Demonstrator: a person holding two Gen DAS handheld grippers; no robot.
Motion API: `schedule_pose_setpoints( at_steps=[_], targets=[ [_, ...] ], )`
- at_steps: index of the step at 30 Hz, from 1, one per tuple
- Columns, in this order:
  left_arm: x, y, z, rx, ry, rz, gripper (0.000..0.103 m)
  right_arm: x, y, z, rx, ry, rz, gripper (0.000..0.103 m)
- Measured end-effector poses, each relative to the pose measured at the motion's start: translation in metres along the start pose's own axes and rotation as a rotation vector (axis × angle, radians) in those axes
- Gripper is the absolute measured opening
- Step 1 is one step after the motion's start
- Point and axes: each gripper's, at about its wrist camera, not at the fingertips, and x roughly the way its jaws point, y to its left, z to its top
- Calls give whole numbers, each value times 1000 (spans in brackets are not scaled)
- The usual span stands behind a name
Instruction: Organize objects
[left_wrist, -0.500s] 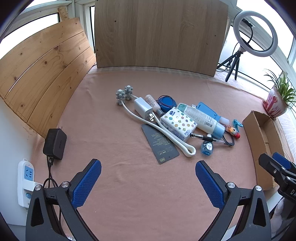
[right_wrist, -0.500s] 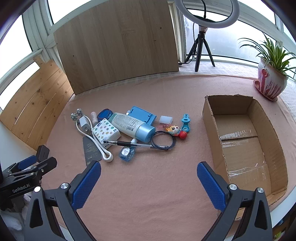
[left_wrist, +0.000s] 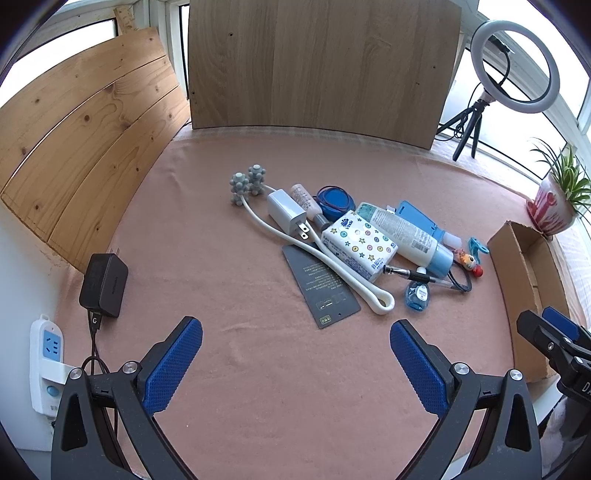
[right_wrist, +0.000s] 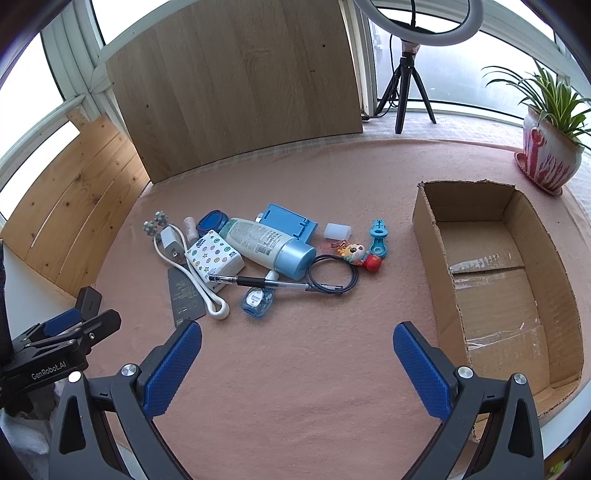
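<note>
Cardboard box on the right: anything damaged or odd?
Yes. The open brown cardboard box has no top flaps; its rim is ragged and torn, worst at the near corner. Clear tape strips cross its floor. It holds nothing.

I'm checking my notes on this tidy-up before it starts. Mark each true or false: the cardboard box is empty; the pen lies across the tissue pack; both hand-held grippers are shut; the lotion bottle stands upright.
1. The cardboard box is empty. True.
2. The pen lies across the tissue pack. True.
3. Both are shut. False: the left hand-held gripper and right hand-held gripper are open, holding nothing.
4. The lotion bottle stands upright. False: it lies on its side.
</note>
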Motion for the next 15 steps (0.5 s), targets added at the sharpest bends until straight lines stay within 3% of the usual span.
schedule_pose_setpoints(
  at_steps=[15],
  targets=[
    [2,-2,3,0,2,0,103,7,2,3,-13,13,-2,102]
  ],
)
